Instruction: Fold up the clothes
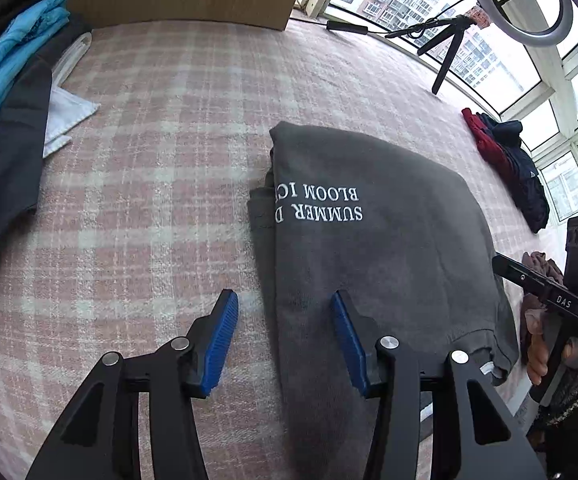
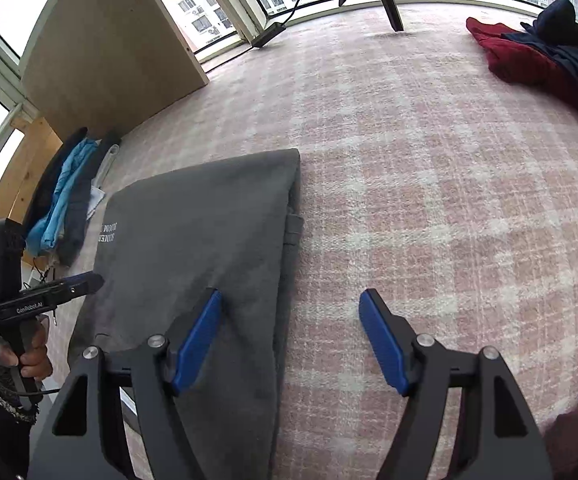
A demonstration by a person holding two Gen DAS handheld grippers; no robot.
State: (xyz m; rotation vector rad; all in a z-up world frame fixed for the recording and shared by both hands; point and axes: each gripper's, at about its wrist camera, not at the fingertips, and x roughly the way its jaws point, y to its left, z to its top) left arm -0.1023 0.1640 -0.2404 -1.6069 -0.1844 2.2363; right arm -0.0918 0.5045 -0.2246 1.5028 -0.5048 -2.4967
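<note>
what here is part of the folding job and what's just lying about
Job: grey shirt, left gripper, right gripper, both open over it.

Lying about: blue and dark clothes, red and navy clothes, tripod, ring light, wooden board.

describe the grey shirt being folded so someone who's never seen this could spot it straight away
Start from the pink plaid blanket that covers the whole surface. The grey shirt lies folded into a long strip near its middle, just ahead of both open grippers. Unlike the blue and black stack at one side and the red and navy heap by the windows, it carries white lettering.
</note>
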